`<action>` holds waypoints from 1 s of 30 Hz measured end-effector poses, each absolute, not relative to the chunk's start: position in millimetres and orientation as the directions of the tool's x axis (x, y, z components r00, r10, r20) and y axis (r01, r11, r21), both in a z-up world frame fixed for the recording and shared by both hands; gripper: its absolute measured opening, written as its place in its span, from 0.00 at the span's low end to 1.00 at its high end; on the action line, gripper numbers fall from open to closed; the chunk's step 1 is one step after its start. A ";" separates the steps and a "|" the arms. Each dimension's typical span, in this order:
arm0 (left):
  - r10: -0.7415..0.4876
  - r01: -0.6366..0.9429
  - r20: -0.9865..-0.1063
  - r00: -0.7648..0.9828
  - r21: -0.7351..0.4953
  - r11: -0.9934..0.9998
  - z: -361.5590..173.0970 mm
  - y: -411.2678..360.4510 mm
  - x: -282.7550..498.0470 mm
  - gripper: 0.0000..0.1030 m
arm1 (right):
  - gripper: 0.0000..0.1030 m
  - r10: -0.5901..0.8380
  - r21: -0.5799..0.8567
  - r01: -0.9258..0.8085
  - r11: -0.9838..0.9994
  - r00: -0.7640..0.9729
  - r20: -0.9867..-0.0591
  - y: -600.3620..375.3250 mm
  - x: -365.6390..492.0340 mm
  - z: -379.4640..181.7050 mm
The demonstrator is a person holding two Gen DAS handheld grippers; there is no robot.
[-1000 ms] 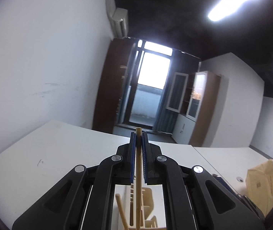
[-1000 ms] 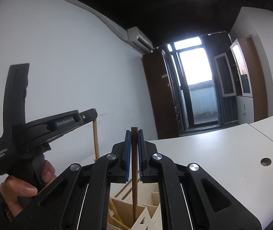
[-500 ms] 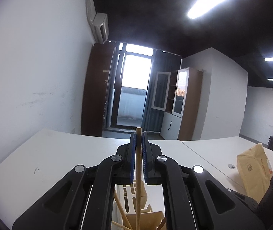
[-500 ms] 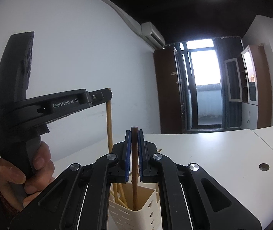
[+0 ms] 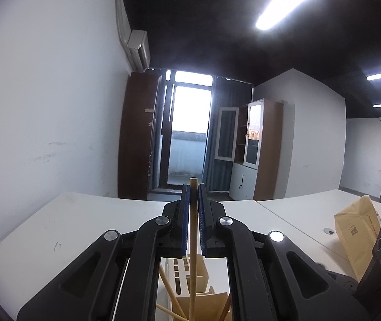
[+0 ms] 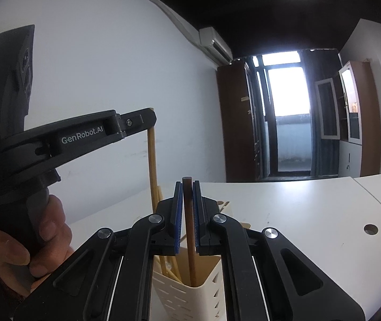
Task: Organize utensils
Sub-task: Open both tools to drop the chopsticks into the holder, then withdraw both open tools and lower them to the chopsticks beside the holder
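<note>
Chopsticks fill both pairs of tongs. The left tongs (image 5: 193, 195) are clamped narrow on a pale chopstick (image 5: 193, 240) held upright, its tip just above the blue pads. The right tongs (image 6: 187, 195) are clamped on a dark brown chopstick (image 6: 190, 235), also upright, its lower end inside the cream slotted holder (image 6: 190, 294) that stands on the white tabletop (image 6: 297, 214).

Only the right wrist view shows the left tongs from the side, with a hand (image 6: 22, 246) around the black grip and the pale chopstick hanging from the tip down toward the holder, beside other pale sticks already in it. Whether its lower end sits inside a compartment is hidden behind the right tongs. Only the left wrist view looks down into the holder's inner dividers and shows loose pale sticks leaning across each other there, though the tongs' black frame covers most of it.

That view also shows a brown paper bag (image 5: 356, 240) on the tabletop to the right, and part of a black device at the right edge. Both views share a glass balcony door (image 5: 187, 133), a tall brown cabinet (image 5: 137, 139) beside it and a wall air conditioner (image 6: 214, 45).
</note>
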State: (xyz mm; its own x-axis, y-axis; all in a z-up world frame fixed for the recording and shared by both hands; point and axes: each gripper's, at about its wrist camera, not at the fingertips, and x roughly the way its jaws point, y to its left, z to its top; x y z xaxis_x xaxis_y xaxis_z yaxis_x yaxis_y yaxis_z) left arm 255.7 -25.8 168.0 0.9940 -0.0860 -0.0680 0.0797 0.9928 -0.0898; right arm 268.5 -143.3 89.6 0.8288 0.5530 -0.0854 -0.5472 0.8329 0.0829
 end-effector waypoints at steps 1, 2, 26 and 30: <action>-0.088 0.081 -0.074 0.993 -0.091 0.993 167.1 -26.7 255.7 0.06 | 0.08 0.557 0.092 -0.550 0.830 0.826 -0.085 -144.9 268.9 89.4; -0.093 0.085 -0.082 0.992 -0.098 0.992 166.1 -25.7 256.5 0.06 | 0.08 0.561 0.100 -0.553 0.827 0.824 -0.086 -146.2 269.0 89.4; -0.150 0.065 -0.396 0.906 -0.219 0.974 89.2 12.0 163.7 0.94 | 0.87 0.452 0.303 -0.371 0.878 0.850 -0.271 -184.6 211.7 55.8; -0.199 0.074 -0.588 0.784 -0.231 0.970 10.2 9.5 193.6 0.94 | 0.87 0.413 0.308 -0.297 0.904 0.794 -0.447 -177.3 238.6 -1.8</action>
